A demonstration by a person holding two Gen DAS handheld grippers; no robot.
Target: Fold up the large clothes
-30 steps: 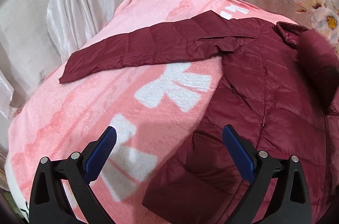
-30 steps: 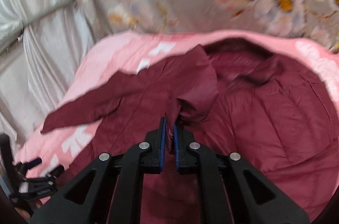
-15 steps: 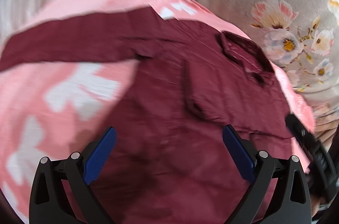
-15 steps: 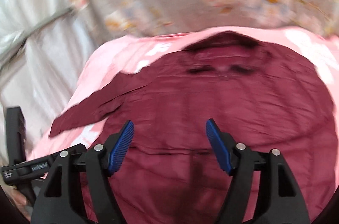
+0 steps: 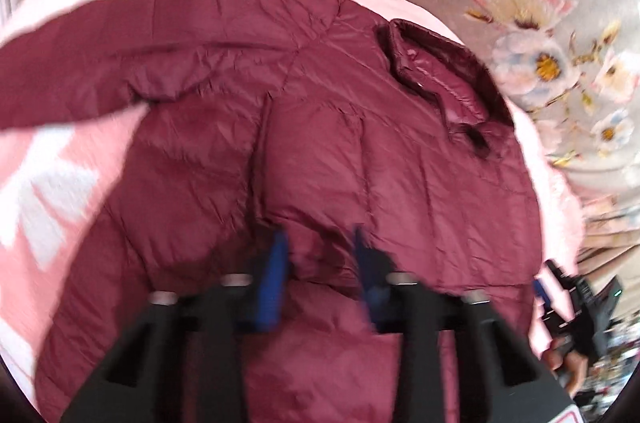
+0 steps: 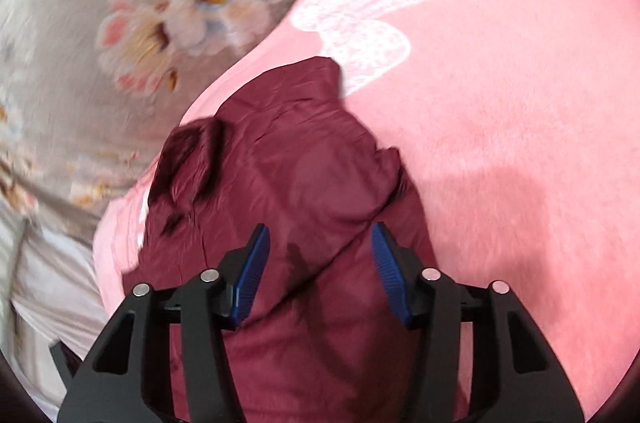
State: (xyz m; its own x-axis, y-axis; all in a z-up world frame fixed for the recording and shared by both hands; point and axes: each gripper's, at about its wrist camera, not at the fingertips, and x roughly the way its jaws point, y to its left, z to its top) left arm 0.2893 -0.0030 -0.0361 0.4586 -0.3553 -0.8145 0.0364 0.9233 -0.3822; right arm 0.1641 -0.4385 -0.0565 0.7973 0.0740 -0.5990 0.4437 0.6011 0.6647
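Note:
A maroon quilted jacket (image 5: 360,143) lies spread on a pink blanket (image 5: 60,183), collar (image 5: 436,71) toward the floral cover, one sleeve (image 5: 100,63) stretched out to the left. My left gripper (image 5: 320,279) hovers over the jacket's lower body, its jaws partly closed and blurred, a gap still between them. In the right wrist view the jacket (image 6: 300,183) shows with a folded edge on the pink blanket (image 6: 500,143). My right gripper (image 6: 320,275) is open above the jacket's right side. It also shows in the left wrist view (image 5: 576,303) at the right edge.
A grey floral bed cover (image 5: 540,23) lies beyond the blanket's far edge and also shows in the right wrist view (image 6: 160,3). White satin fabric (image 6: 52,283) hangs at the left. Bare pink blanket stretches to the right of the jacket.
My right gripper let go of the sleeve, opened, and swung to the jacket's right side. My left gripper moved over the jacket body and its jaws have narrowed.

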